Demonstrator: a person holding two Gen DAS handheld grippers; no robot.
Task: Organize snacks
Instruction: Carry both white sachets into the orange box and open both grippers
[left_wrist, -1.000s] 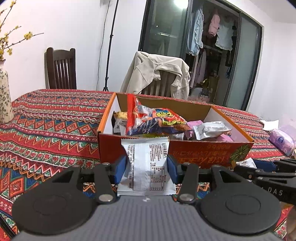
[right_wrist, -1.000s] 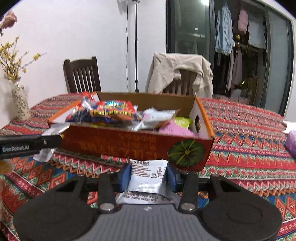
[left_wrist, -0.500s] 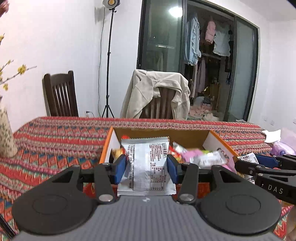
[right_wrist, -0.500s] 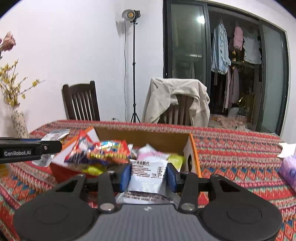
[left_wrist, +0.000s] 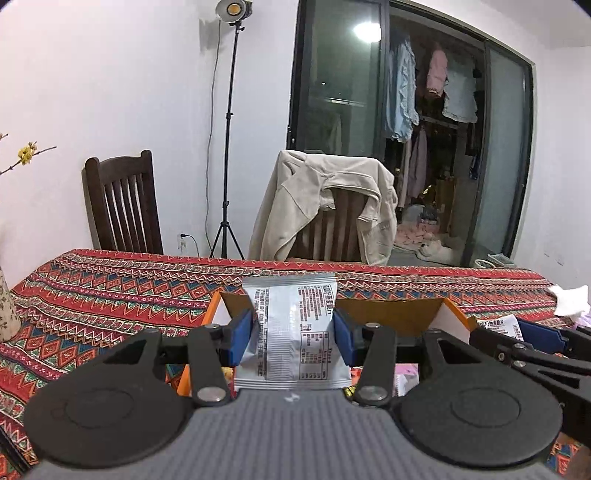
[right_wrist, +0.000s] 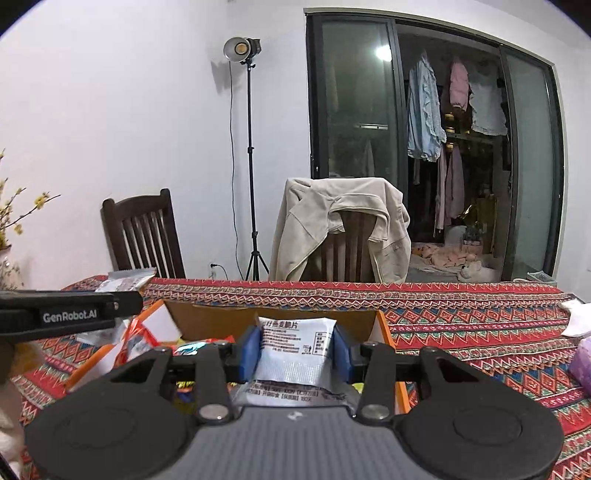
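The left gripper (left_wrist: 293, 334) pinches a silver snack packet (left_wrist: 291, 332) between its blue pads, long axis upright, printed side facing the camera, above the open cardboard box (left_wrist: 388, 314) on the patterned tablecloth (left_wrist: 110, 288). The right gripper (right_wrist: 295, 350), level and pointing forward, clamps a second silver packet (right_wrist: 295, 347) over the box's right end, near its orange wall (right_wrist: 389, 332); that packet's long axis runs crosswise.

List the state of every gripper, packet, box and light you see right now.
left gripper: shut on a packet
left silver packet: held upright over the box
right gripper: shut on a packet
right silver packet: held over the box
cardboard box: open, snacks inside
studio light: on
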